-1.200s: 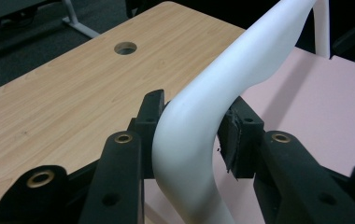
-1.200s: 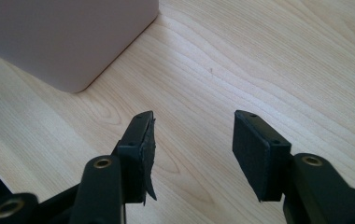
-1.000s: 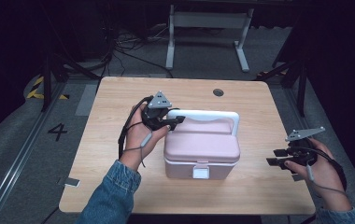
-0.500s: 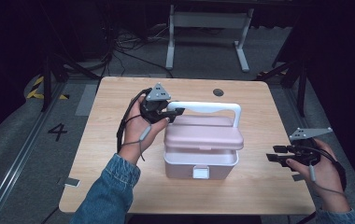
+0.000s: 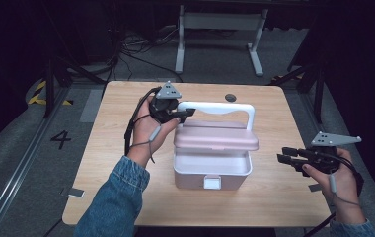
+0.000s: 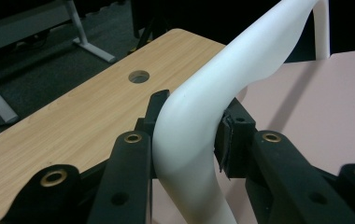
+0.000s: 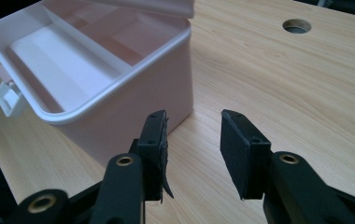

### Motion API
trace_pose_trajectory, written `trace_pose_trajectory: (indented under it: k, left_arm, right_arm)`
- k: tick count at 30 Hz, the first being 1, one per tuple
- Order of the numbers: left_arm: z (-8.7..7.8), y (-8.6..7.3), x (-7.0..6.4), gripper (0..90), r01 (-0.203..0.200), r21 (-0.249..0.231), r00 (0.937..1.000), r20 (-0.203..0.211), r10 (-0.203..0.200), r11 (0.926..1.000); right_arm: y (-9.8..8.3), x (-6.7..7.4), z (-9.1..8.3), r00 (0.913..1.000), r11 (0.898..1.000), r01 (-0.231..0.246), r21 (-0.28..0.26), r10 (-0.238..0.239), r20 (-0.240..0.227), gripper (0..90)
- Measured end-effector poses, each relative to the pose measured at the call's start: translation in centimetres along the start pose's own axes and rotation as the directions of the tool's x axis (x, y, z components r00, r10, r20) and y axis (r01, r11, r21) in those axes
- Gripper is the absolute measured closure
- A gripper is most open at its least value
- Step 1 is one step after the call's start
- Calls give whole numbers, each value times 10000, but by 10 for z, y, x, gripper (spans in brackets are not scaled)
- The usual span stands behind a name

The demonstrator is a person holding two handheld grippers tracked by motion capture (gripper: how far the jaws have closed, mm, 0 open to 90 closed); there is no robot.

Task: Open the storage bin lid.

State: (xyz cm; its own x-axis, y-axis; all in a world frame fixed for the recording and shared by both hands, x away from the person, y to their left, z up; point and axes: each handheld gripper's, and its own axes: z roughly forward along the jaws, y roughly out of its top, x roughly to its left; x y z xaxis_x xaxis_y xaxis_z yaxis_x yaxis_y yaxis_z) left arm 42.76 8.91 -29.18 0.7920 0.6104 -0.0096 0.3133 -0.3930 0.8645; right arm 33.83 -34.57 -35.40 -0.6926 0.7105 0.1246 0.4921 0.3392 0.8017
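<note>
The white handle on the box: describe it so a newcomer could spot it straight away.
On the wooden table stands a pink box with its lid raised. Arching above that lid is the white handle, a squared hoop. The left tongs are clamped on its left corner, and it is the one white arch among the pink parts.

Looks like a lab or recording studio: pale wooden worktop [image 5: 126, 148] with cable hole [image 5: 231, 98], black surroundings, loose cables [image 5: 131, 47] on grey floor [image 5: 27, 163], hazard tape [image 5: 40, 94], a painted floor number [image 5: 60, 139], a metal stand [image 5: 220, 29].
</note>
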Motion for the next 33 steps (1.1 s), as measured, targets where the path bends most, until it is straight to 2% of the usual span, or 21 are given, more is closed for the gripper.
trace_pose_trajectory:
  k: [4,12,16,20,23,24,27,33]
  left_arm:
    - [5,2,6,698,74,-114,9999,-88,-75,9999]
    - [7,3,9,700,108,-118,9997,-220,-110,9999]
    - [11,4,15,710,210,-251,9994,-266,-217,9995]
    - [12,5,14,710,122,-240,9993,-361,-131,9996]
    - [11,4,13,709,239,-259,9992,-326,-248,9994]
    - [10,4,14,709,119,-210,9995,-291,-125,9997]
    - [7,3,9,707,110,-86,9997,-236,-112,9999]
    - [5,2,8,688,164,-212,9997,-188,-168,9996]
  right_arm:
    - [8,7,7,9995,9998,195,-63,-197,-242,645]
    - [24,20,19,9955,9976,628,-286,-646,-699,680]
    - [33,31,28,9900,9957,787,-498,-839,-1134,752]
    - [42,41,35,9832,9900,1013,-982,-1147,-1421,822]
    - [46,43,38,9797,9872,966,-1268,-1168,-1632,854]
    - [47,43,40,9786,9855,926,-1420,-1164,-1697,864]
    - [51,44,46,9758,9810,758,-1786,-1099,-1891,878]
    - [53,44,49,9750,9791,736,-1897,-1106,-1925,900]
